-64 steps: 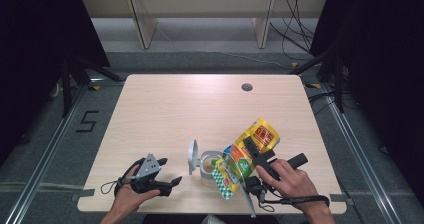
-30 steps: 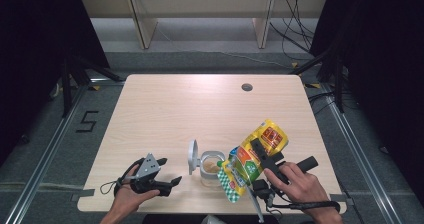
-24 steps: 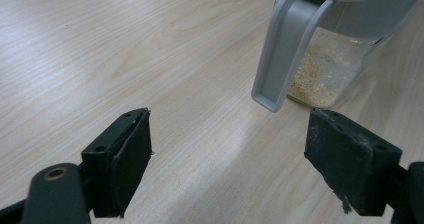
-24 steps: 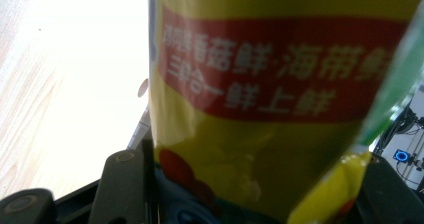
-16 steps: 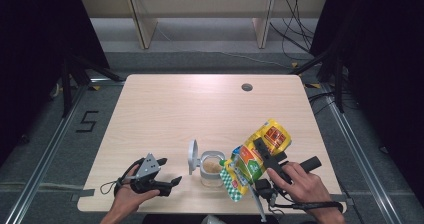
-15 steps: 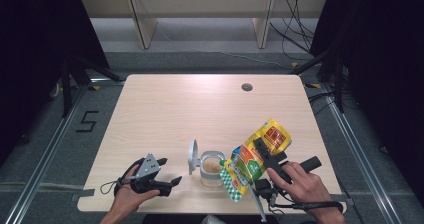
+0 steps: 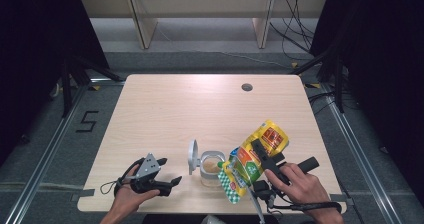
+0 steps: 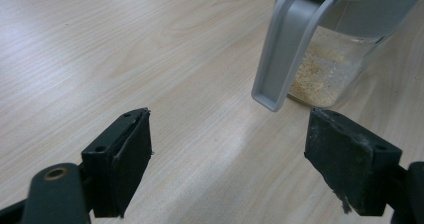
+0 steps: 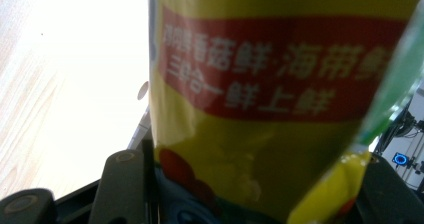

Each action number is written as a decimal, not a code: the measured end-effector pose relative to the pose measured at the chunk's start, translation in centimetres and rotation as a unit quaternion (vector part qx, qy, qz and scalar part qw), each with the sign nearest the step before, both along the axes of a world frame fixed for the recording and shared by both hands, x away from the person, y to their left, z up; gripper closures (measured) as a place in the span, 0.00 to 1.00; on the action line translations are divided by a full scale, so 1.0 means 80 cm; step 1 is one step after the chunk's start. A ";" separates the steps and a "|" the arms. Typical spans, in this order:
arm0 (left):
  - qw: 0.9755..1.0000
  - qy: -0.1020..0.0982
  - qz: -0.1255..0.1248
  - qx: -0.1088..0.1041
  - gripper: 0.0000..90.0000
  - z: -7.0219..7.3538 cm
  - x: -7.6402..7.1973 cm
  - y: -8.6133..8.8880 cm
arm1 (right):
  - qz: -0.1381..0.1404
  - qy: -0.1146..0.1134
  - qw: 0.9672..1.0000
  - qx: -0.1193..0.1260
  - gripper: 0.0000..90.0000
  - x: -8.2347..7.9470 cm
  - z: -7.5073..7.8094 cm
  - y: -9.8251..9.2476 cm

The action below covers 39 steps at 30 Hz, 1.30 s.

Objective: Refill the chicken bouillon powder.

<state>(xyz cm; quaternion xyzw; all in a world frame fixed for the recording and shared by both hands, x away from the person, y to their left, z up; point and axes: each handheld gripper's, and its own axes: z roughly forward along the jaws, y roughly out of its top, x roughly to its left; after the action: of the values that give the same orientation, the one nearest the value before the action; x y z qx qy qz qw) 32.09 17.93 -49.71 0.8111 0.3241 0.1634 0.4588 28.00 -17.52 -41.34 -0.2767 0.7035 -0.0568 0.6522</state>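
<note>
My right gripper (image 7: 261,158) is clamped on the yellow pouch (image 7: 252,160), which I see held tilted above the front right part of the table (image 7: 200,109), its lower green-checked end hanging down beside the jar (image 7: 212,167). In the right gripper view the pouch (image 9: 280,99) sits between the two black jaws, its red band of white characters right up against the camera. My right hand (image 7: 295,184) grasps the handle behind it.

The jar is a clear container with a pale granular layer at the bottom; its grey lid (image 7: 192,156) stands flipped up on the jar's left side. In the left gripper view the jar (image 8: 335,69) is near, up and to the right, with a grey clasp (image 8: 287,49) hanging down its side.

My left gripper (image 7: 172,181) rests low at the front left of the table, jaws standing wide apart with nothing between them, pointing toward the jar and well short of it. My left hand (image 7: 127,194) holds it from below.
</note>
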 end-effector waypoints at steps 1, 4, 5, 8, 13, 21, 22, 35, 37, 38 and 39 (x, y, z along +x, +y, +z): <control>1.000 0.002 -0.002 -0.001 0.20 0.000 0.000 0.000 | -0.005 0.004 1.000 0.007 0.51 -0.001 -0.001 0.001; 1.000 -0.002 -0.005 0.006 0.20 0.001 0.001 0.001 | -0.007 0.008 1.000 0.016 0.51 -0.003 -0.003 0.003; 1.000 -0.010 -0.008 0.009 0.20 0.001 0.002 0.001 | 0.003 0.002 1.000 0.000 0.51 -0.002 -0.001 0.004; 1.000 0.000 -0.001 0.003 0.20 0.001 0.000 0.000 | 0.002 0.010 1.000 0.021 0.51 0.000 -0.005 0.003; 1.000 0.002 -0.001 0.002 0.20 0.000 0.000 0.000 | -0.008 0.007 1.000 0.017 0.51 -0.002 -0.005 0.007; 1.000 -0.008 -0.009 0.010 0.20 0.001 0.001 0.001 | 0.003 0.001 1.000 0.003 0.53 0.004 -0.003 0.009; 1.000 -0.009 -0.007 0.007 0.20 0.001 0.001 0.001 | -0.007 0.009 1.000 0.020 0.53 0.003 -0.005 0.009; 1.000 -0.009 -0.004 0.003 0.20 0.004 0.001 0.005 | -0.013 0.022 0.999 0.025 0.53 0.009 -0.009 0.002; 1.000 -0.009 0.006 -0.001 0.20 0.005 0.002 0.007 | -0.022 0.025 0.999 0.039 0.53 0.010 -0.011 0.000; 1.000 -0.006 0.011 -0.004 0.20 0.004 0.002 0.007 | -0.012 0.019 0.999 0.030 0.53 0.011 -0.009 0.001; 1.000 -0.005 0.009 -0.003 0.20 0.003 0.002 0.008 | -0.015 0.020 0.999 0.032 0.53 0.010 -0.010 0.001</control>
<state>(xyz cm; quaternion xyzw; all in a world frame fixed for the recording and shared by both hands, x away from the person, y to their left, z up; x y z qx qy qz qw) 32.21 18.58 -49.43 0.8057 0.3297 0.1703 0.4616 28.76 -17.41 -42.13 -0.2460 0.7219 -0.0382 0.6457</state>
